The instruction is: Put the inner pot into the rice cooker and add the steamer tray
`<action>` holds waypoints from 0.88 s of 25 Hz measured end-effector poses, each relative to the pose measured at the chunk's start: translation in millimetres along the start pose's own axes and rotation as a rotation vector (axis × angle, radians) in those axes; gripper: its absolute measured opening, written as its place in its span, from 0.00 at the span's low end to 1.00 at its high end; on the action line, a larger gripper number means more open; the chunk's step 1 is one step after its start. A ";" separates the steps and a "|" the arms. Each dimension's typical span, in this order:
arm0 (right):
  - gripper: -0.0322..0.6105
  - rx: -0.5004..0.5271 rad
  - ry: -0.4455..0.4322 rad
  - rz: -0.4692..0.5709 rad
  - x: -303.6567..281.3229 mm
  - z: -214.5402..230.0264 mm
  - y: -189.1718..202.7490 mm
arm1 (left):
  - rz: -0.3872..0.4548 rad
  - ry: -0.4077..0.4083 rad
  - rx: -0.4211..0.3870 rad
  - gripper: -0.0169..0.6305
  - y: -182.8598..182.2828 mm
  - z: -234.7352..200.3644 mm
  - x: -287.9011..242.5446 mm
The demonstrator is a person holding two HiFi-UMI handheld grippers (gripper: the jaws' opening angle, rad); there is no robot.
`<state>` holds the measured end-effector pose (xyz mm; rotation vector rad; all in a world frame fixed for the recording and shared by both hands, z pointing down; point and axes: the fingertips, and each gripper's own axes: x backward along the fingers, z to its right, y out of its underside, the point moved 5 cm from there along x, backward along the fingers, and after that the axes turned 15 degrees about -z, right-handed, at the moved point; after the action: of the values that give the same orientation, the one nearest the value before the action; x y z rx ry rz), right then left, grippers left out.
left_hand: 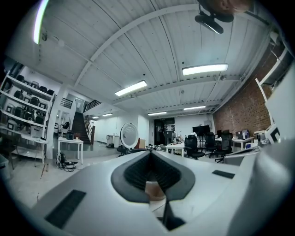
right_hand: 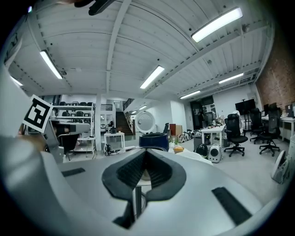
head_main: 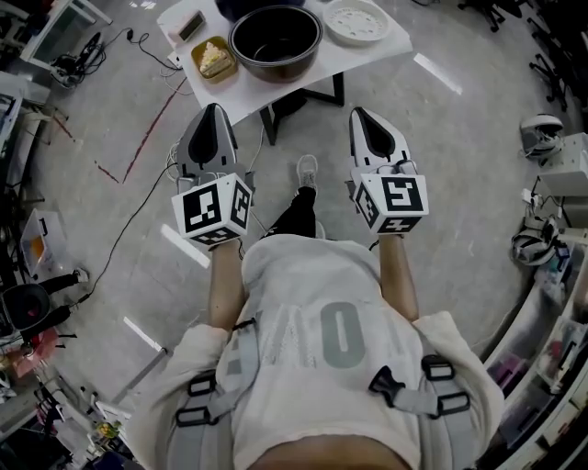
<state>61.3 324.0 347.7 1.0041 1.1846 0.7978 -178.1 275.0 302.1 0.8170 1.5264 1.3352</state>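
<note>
Nothing done yet, judged from the layout. The pot (head_main: 276,41) is seen standing empty on the table (head_main: 344,57), outside the cooker (right_hand: 154,140). The cooker is seen as a dark blue body behind the pot in the right gripper view and is cut off at the top edge of the head view. The tray (head_main: 357,20) lies just right of the pot, untouched.

The left gripper (head_main: 213,110) and right gripper (head_main: 360,114) are held level in front of the table, well short of it. Both have their jaws pressed together with nothing pinched.

Left to do: pot lifted into cooker, tray set on top.

Counted:
- one pot
- one tray
- one cooker
- one table
- two grippers
- one yellow dish (head_main: 213,58) with food, left of the pot
</note>
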 end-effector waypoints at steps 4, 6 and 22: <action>0.06 0.017 -0.002 0.018 -25.8 5.5 -17.8 | 0.016 -0.010 0.004 0.06 -11.3 -13.8 -27.1; 0.06 0.026 0.002 0.032 -41.4 12.6 -29.1 | 0.025 -0.007 0.022 0.06 -16.8 -19.5 -44.9; 0.06 0.137 0.011 0.102 -199.2 65.0 -154.2 | 0.071 0.022 0.083 0.06 -74.2 -73.5 -219.0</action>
<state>80.9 73.5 280.4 1.1819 1.2183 0.8112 -161.8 34.5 274.8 0.9193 1.5918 1.3432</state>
